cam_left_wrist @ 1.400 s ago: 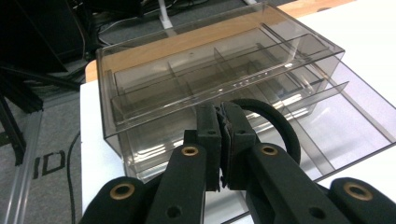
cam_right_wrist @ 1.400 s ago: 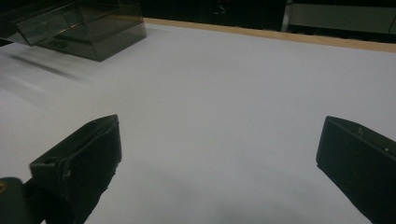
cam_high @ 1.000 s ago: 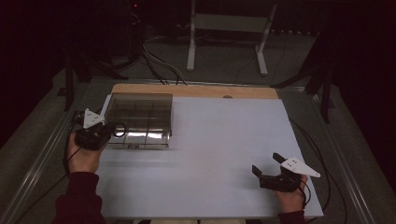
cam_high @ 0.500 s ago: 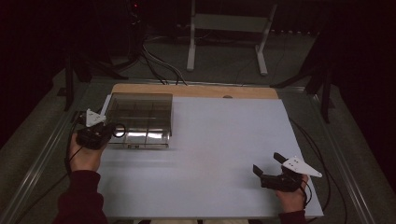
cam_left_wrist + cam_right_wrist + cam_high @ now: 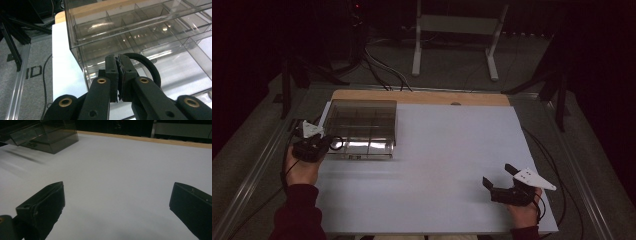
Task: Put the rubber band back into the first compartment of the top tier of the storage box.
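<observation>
A clear plastic box [image 5: 362, 127] with several compartments stands at the table's far left. My left gripper [image 5: 331, 143] is at the box's front left corner, its jaws shut on a black ring [image 5: 337, 143]. In the left gripper view the jaws [image 5: 117, 58] press together and the ring [image 5: 150, 68] loops out to their right, against the clear box wall [image 5: 82, 50]. My right gripper [image 5: 497, 174] rests near the table's front right, open with nothing between its fingers. The right gripper view has its jaws [image 5: 117, 192] wide apart over bare white table, with the box [image 5: 50, 137] far off.
The white table top [image 5: 452, 150] has a wooden strip [image 5: 422, 96] along its far edge. Cables [image 5: 382, 70] and a metal stand [image 5: 452, 45] lie on the floor beyond. Metal rails [image 5: 252, 175] run along the table's sides.
</observation>
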